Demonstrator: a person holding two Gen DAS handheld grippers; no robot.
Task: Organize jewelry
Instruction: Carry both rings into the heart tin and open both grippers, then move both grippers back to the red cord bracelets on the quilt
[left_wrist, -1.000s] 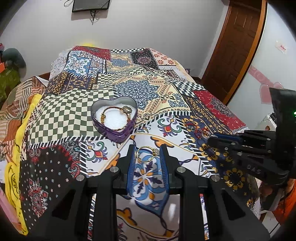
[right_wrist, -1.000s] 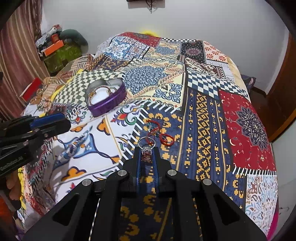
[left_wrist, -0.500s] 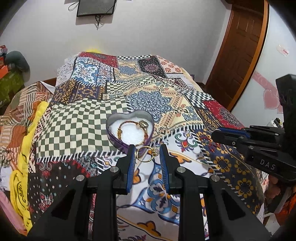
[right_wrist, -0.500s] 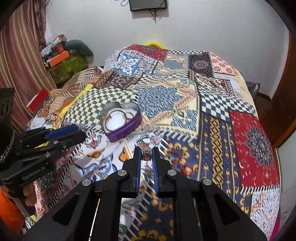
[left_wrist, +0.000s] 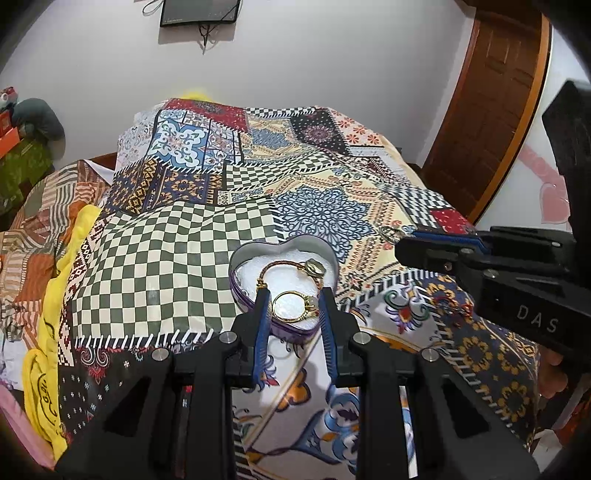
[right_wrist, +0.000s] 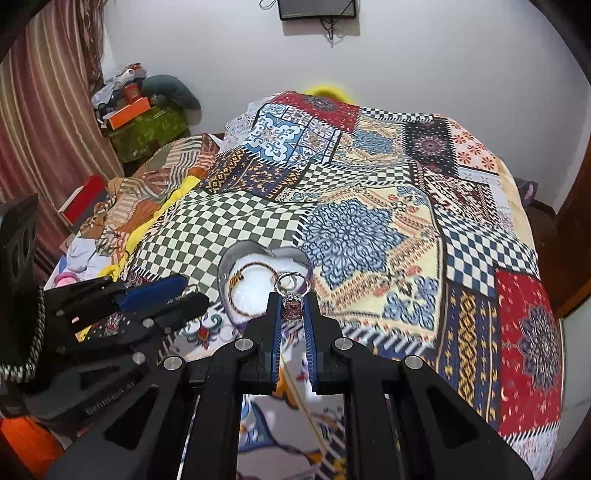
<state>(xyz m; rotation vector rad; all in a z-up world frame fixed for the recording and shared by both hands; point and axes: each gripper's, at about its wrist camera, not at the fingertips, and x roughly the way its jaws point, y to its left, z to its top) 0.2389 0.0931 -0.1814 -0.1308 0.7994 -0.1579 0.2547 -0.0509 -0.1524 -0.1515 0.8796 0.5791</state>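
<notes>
A purple heart-shaped tin (left_wrist: 243, 258) (right_wrist: 226, 264) with a white lining sits on the patchwork bedspread and holds a gold bracelet (left_wrist: 295, 266) (right_wrist: 251, 271). My left gripper (left_wrist: 294, 301) is shut on a gold ring (left_wrist: 293, 305) and holds it over the tin's near rim. My right gripper (right_wrist: 293, 303) is shut on a silver ring with a dark red stone (right_wrist: 291, 295), just above the tin's right lobe. The right gripper's tip with its ring (left_wrist: 391, 233) shows at the right of the left wrist view. The left gripper (right_wrist: 184, 295) shows at the left of the right wrist view.
The patchwork bedspread (left_wrist: 177, 258) (right_wrist: 406, 221) covers the bed. Folded cloths and a yellow fabric (left_wrist: 55, 295) lie along the left edge. A wooden door (left_wrist: 498, 103) stands at the right. Boxes and clutter (right_wrist: 140, 107) sit by the curtain.
Both grippers moved forward toward the heart tin with their rings. The left one now holds its ring over the tin's near rim; the right one is at the tin's right lobe.
</notes>
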